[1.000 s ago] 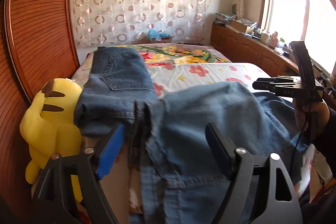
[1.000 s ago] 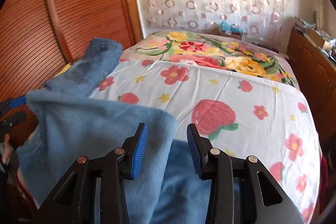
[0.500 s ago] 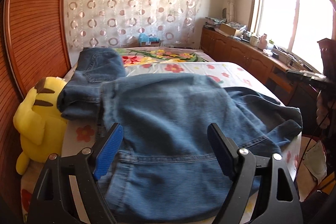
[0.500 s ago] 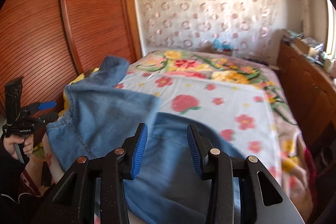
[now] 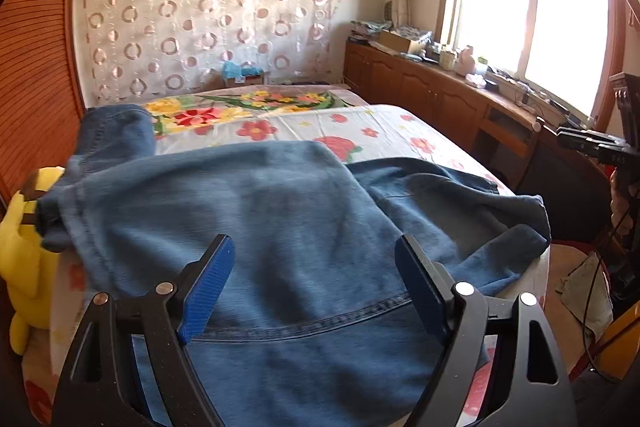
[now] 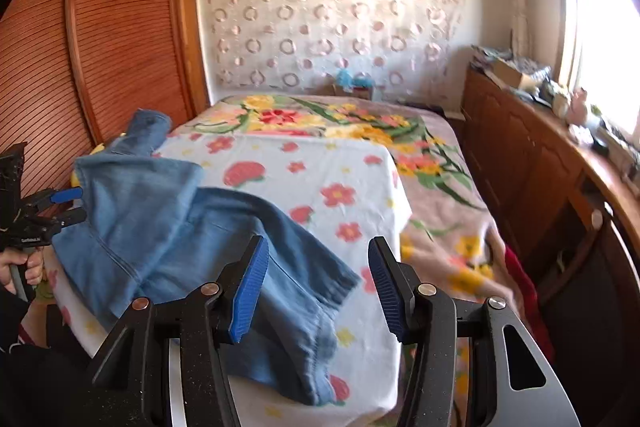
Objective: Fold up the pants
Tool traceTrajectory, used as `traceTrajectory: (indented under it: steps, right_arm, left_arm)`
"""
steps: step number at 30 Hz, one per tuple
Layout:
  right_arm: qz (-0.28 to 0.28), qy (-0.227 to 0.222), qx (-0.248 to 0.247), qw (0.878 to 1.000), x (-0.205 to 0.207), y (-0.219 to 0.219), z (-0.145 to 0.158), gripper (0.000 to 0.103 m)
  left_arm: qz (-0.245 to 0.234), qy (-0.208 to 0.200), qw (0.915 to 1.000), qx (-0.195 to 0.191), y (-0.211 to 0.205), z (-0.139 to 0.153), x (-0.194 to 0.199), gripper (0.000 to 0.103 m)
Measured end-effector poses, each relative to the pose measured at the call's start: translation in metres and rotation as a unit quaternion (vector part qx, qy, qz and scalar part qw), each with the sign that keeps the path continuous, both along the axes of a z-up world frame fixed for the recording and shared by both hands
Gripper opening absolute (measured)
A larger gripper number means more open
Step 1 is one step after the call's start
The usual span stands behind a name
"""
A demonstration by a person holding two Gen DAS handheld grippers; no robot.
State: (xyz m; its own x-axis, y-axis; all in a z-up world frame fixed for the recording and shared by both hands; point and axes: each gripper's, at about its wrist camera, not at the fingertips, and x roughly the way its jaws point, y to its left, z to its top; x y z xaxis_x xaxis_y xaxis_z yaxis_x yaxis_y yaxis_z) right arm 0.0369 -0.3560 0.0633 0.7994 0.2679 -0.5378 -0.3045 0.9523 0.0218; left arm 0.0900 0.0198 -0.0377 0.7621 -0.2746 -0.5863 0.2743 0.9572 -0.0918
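Observation:
Blue denim pants (image 5: 280,227) lie folded over on the near end of the bed, and they also fill the left of the right wrist view, pants (image 6: 168,227). My left gripper (image 5: 316,279) hovers over them, wide open, with nothing between its blue pads. My right gripper (image 6: 318,287) hangs above the hem end with its jaws opening and nothing gripped. The right gripper (image 5: 592,143) also shows at the right edge of the left wrist view. The left gripper (image 6: 60,205) appears at the far left of the right wrist view, held by a hand (image 6: 20,265).
The bed carries a white flowered sheet (image 6: 320,179) over a floral blanket (image 6: 440,187). A second folded pair of jeans (image 5: 116,135) lies at the bed's left side by a yellow plush toy (image 5: 24,259). A wooden wardrobe (image 6: 120,27) stands left, a low cabinet (image 5: 440,95) right.
Both grippers have drawn back from the pants toward the foot of the bed. The right gripper's jaws have spread wider. The pants now lie flat on the bed, released.

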Motion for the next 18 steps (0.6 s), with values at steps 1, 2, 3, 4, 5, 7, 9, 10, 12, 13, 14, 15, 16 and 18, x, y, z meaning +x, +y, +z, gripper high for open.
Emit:
traceTrajectory:
  steps: [1, 2, 3, 4, 5, 7, 9, 10, 12, 13, 14, 15, 16, 18]
  right_arm:
    - [-0.002, 0.005, 0.002, 1.000, 0.004, -0.001, -0.005, 0.054]
    - [-0.003, 0.011, 0.004, 1.000, 0.008, -0.002, -0.011, 0.054]
    - [-0.006, 0.016, 0.006, 1.000, 0.012, -0.003, -0.018, 0.054]
    - [-0.007, 0.021, 0.008, 1.000, 0.019, -0.005, -0.021, 0.054]
    - [-0.007, 0.027, 0.010, 1.000, 0.028, -0.006, -0.028, 0.054]
    - [-0.005, 0.039, 0.015, 0.999, 0.040, -0.006, -0.040, 0.054]
    - [-0.006, 0.054, 0.018, 0.998, 0.059, -0.007, -0.051, 0.054]
    - [-0.007, 0.063, 0.020, 0.998, 0.066, -0.009, -0.056, 0.054]
    - [-0.006, 0.082, 0.022, 0.996, 0.084, -0.010, -0.069, 0.054]
    - [-0.008, 0.089, 0.022, 0.996, 0.092, -0.009, -0.074, 0.054]
    - [-0.009, 0.099, 0.021, 0.995, 0.101, -0.008, -0.080, 0.054]
    - [-0.008, 0.107, 0.024, 0.994, 0.107, -0.009, -0.084, 0.054]
    - [-0.005, 0.116, 0.028, 0.993, 0.112, -0.009, -0.084, 0.054]
    - [-0.001, 0.127, 0.032, 0.991, 0.120, -0.009, -0.088, 0.054]
  left_arm:
    - [-0.003, 0.002, 1.0000, 0.002, -0.004, -0.002, 0.002, 0.083]
    - [-0.005, 0.006, 1.0000, 0.005, -0.008, -0.004, 0.004, 0.083]
    - [-0.006, 0.008, 0.9999, 0.006, -0.010, -0.006, 0.004, 0.083]
    - [-0.007, 0.011, 0.9999, 0.007, -0.013, -0.009, 0.006, 0.083]
    - [-0.008, 0.017, 0.9998, 0.007, -0.015, -0.012, 0.008, 0.083]
    - [-0.009, 0.026, 0.9996, 0.009, -0.020, -0.019, 0.011, 0.083]
    - [-0.008, 0.034, 0.9993, 0.013, -0.024, -0.025, 0.013, 0.083]
    - [-0.008, 0.038, 0.9992, 0.014, -0.025, -0.028, 0.014, 0.083]
    - [-0.006, 0.045, 0.9988, 0.017, -0.027, -0.034, 0.013, 0.083]
    - [-0.005, 0.049, 0.9986, 0.018, -0.027, -0.036, 0.013, 0.083]
    - [-0.005, 0.053, 0.9984, 0.019, -0.027, -0.038, 0.012, 0.083]
    - [-0.005, 0.056, 0.9982, 0.021, -0.028, -0.041, 0.012, 0.083]
    - [-0.005, 0.058, 0.9981, 0.022, -0.029, -0.043, 0.011, 0.083]
    - [-0.006, 0.063, 0.9978, 0.021, -0.030, -0.047, 0.010, 0.083]
